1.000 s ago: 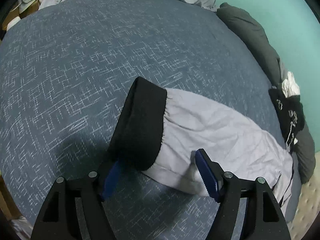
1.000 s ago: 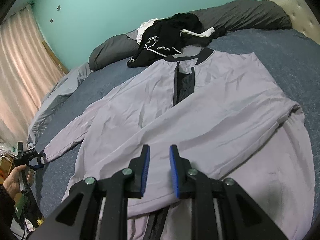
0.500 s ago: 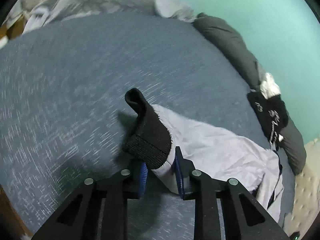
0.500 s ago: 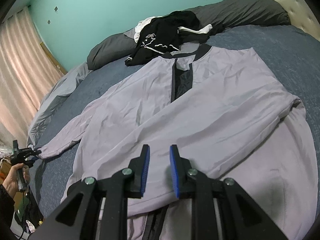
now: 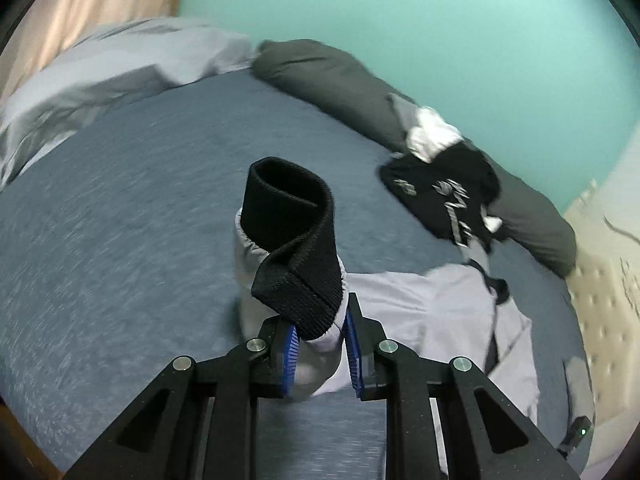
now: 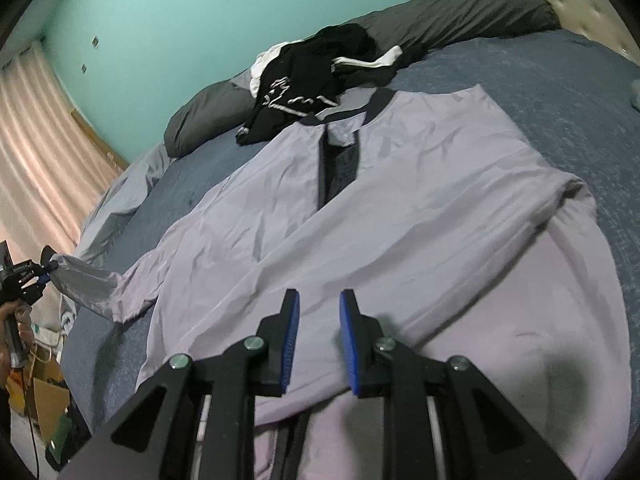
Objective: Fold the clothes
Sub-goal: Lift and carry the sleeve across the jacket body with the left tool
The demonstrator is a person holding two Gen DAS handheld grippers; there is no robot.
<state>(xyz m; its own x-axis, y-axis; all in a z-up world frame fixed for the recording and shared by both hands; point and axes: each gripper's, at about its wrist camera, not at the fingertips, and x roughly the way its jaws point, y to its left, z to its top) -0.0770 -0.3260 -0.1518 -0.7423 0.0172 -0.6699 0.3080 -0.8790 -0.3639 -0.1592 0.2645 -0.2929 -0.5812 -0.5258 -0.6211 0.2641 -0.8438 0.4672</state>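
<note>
A light grey jacket with black trim lies spread front-up on the blue bedcover. My left gripper has the black ribbed cuff of one sleeve between its blue pads. Its jaws are closing on the cuff, and it holds cuff and sleeve up off the bed. The right wrist view shows that left gripper at the far left, held by a hand, with the sleeve stretched toward it. My right gripper hovers over the jacket's lower front, its jaws narrowly apart with nothing between them.
A heap of black and white clothes lies past the jacket's collar, against dark grey pillows. A light grey blanket is bunched at the bed's far edge by the curtain. A beige padded headboard borders one side. A cardboard box sits on the floor.
My left gripper's jaws came together on the black cuff and rose, lifting the sleeve off the bedcover. My right gripper shifted slightly over the jacket, its gap unchanged.
</note>
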